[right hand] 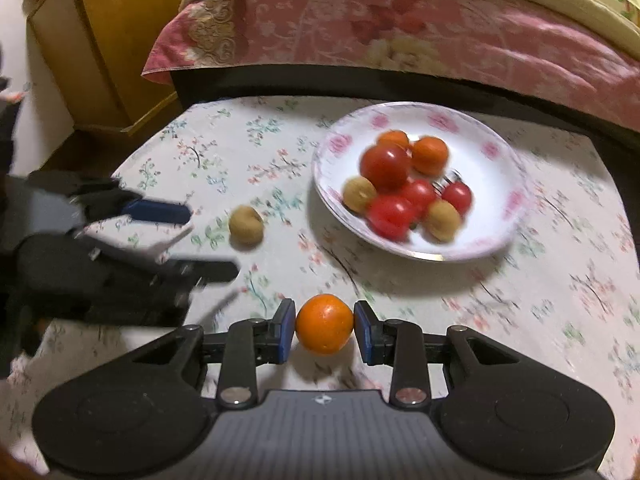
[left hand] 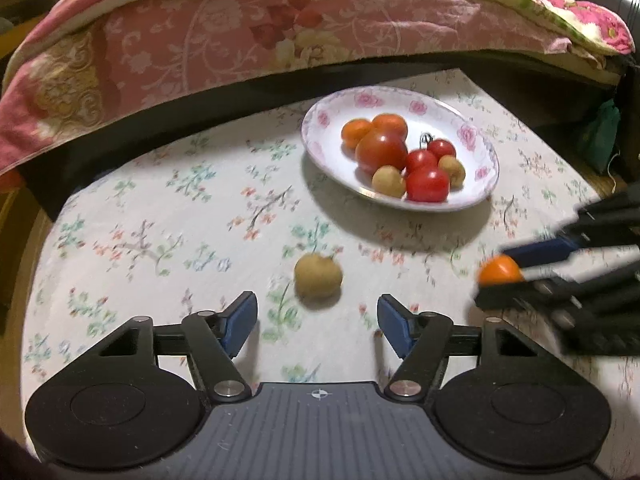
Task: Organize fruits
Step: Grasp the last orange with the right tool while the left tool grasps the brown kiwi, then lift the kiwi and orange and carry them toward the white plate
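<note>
Right wrist view: right gripper (right hand: pixel 324 326) is clamping the orange (right hand: pixel 324 324), left gripper (left hand: pixel 318 318) is approaching the tan fruit (left hand: pixel 318 278) with jaws wide; centre before closing

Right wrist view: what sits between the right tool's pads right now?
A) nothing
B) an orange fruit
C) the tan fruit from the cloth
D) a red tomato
B: the right tool has its blue pads pressed on both sides of the orange fruit, while the tan fruit lies loose on the cloth and the tomatoes sit in the plate.
</note>
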Demonstrator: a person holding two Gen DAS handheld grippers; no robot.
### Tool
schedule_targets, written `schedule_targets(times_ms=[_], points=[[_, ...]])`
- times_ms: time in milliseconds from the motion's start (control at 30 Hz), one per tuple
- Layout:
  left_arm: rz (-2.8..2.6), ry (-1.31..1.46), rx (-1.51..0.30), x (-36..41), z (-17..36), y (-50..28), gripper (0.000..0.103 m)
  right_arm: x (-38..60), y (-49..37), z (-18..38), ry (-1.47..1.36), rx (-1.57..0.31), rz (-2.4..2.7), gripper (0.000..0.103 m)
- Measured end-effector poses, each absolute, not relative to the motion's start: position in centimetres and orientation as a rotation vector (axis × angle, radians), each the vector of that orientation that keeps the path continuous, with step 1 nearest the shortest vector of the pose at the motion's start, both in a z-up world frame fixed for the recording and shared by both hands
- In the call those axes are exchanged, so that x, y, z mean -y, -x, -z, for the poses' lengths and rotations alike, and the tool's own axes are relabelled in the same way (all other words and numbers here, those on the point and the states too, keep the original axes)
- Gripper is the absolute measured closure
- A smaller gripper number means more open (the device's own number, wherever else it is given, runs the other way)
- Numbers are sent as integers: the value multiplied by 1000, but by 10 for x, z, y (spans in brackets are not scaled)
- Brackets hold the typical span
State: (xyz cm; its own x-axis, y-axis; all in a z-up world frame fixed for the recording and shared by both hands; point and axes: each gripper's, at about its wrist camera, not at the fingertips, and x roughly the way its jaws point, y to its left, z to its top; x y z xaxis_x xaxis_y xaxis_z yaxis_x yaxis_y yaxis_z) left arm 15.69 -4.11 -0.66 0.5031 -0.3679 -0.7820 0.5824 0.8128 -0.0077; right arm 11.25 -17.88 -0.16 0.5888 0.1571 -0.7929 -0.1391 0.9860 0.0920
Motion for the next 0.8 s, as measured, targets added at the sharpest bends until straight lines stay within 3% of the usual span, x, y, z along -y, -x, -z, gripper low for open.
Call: schedule_targets(times_ms=[67, 333, 433, 800], points=[[574, -277, -870, 48, 9, -162, 40, 184, -104, -1, -26, -929, -169, 72], [551, -290, -877, 62, 19, -168, 54, 196, -97, -1, -80, -925, -176, 72], [536, -294, -876, 62, 17, -170, 64, 199, -97, -1, -82, -922, -178, 72], [579, -300, -922, 57, 9, -139, 66, 211, -86, 5, -87, -937, -165, 72]])
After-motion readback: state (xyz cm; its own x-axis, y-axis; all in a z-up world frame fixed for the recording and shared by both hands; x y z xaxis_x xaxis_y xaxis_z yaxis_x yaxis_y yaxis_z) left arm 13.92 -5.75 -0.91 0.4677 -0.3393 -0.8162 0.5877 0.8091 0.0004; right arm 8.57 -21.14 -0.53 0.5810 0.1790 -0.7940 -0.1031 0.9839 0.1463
